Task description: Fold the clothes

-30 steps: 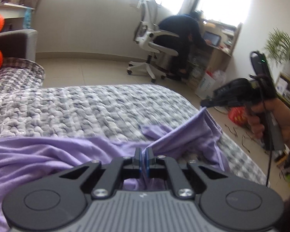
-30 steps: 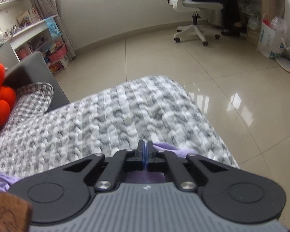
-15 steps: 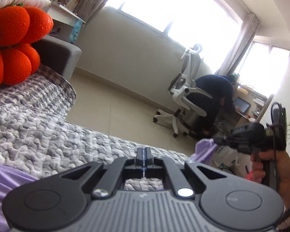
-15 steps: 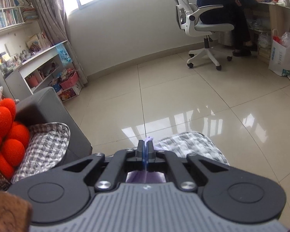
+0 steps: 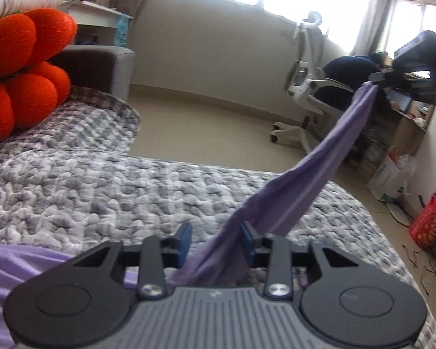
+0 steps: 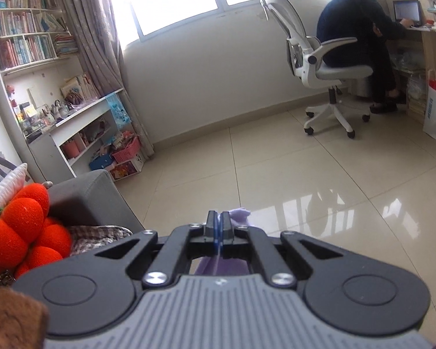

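Lilac garment (image 5: pixel 314 180) stretched taut toward right tool (image 5: pixel 376 79).

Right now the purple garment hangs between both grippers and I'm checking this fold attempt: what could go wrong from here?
1. The left gripper is opening with the purple garment between its fingers; that end may drop onto the grey knitted blanket unaligned.
2. The right gripper pinches only a small tip; the stretched cloth could slip out.
3. Loose cloth may bunch near the blanket's edge.
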Available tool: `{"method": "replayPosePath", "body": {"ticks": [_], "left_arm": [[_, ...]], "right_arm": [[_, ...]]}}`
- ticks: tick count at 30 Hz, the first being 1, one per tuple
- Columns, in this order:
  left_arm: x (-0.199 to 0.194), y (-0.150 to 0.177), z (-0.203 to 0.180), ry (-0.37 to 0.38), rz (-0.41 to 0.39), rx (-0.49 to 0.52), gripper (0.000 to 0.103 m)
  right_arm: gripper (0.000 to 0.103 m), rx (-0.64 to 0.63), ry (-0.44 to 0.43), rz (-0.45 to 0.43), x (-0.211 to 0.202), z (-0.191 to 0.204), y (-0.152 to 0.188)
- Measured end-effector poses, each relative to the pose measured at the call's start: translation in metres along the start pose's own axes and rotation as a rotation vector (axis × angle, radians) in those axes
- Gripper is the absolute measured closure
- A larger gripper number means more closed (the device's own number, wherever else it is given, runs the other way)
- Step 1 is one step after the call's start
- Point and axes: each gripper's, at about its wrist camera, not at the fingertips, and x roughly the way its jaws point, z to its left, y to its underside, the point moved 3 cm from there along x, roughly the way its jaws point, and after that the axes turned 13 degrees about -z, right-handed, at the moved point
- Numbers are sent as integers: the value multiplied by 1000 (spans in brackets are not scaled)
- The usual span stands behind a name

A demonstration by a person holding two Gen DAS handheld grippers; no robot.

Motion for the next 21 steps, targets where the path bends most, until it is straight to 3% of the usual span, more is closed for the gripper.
{"method": "replayPosePath", "body": {"ticks": [1,3,7,11,15,21], "left_arm": [[2,1,5,-5,9,-23,83],[5,3,11,2,31,-53,99],[6,6,7,-24,34,-10,101],[-8,-10,11,-91,-106,-16,101],[-28,-27,17,-73,-212,-26,101],[-10,-10,9,-26,-20,45,101]], "right_arm": [[103,-11,-2,0,0,1,0],[103,-31,-3,6,3,2,4],[103,-46,6,32,12,-1,15],[103,-27,9,49,23,-8,24],[103,9,6,51,26,-20,29],[103,55,40,89,27,-47,46]]}}
